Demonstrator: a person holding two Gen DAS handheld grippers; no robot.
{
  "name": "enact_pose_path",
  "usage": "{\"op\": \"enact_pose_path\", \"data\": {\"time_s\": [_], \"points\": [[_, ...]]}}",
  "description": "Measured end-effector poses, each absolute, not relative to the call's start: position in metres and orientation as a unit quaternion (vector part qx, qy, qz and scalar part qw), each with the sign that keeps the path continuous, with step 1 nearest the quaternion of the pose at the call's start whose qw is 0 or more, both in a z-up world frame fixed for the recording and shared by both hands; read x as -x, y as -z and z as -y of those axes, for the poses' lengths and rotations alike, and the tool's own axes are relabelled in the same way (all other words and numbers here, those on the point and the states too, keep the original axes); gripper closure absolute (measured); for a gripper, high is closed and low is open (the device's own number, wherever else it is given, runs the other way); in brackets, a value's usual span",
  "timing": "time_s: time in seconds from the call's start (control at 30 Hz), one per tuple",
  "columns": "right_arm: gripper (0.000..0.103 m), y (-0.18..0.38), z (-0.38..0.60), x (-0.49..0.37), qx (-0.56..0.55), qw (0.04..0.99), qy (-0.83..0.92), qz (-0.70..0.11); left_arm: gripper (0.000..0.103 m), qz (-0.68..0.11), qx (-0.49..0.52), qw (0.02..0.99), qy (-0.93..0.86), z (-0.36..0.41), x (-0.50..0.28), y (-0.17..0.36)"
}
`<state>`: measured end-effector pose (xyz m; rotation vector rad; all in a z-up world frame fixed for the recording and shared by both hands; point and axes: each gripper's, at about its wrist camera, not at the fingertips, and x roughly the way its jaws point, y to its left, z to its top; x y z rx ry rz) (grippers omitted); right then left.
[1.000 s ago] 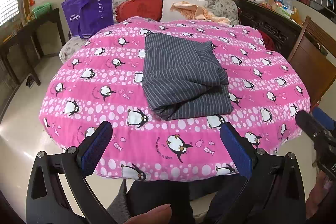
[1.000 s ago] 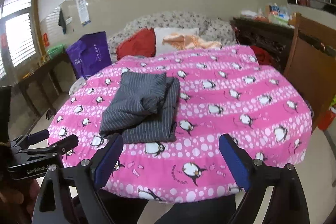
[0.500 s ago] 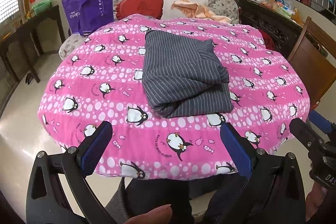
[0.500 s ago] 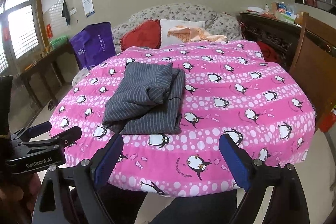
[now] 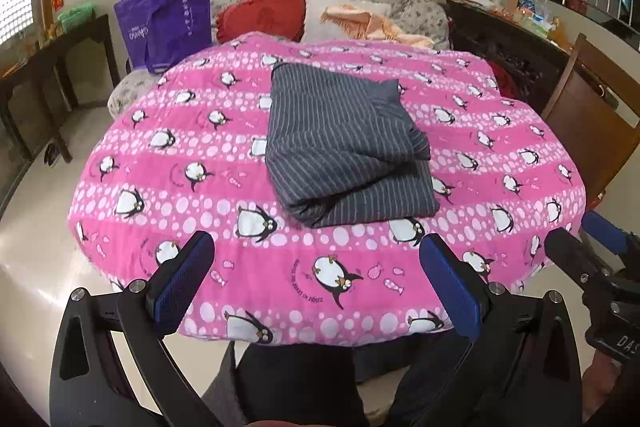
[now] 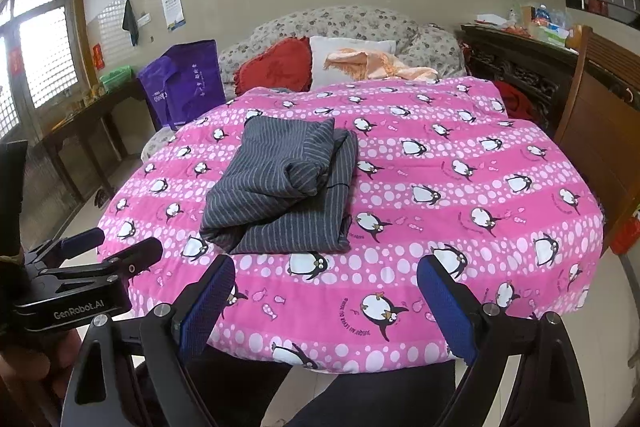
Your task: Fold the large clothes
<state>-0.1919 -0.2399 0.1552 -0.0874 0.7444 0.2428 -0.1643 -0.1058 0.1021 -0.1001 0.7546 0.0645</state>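
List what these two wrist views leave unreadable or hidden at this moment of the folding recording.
- Striped garment: its type; the folds hide inner layers in both views.
- Table under the pink penguin cover: fully draped in both views.
- Wall chart: print too small, right view.
- Sideboard clutter: too small and warped at the fisheye rim.
- Right gripper and left gripper: open, empty; handles cut off by the bottom edge.
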Motion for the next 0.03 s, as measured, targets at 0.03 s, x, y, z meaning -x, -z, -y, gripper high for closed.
{"op": "enact_pose_path", "data": {"time_s": [0.03], "points": [[0.012, -0.1556, 0.2400, 0.1919, 0.043, 0.923, -0.118, -0.362, 0.000, -0.367, 0.049, 0.929, -0.029, 0.1068, 0.1644, -0.1032]]}}
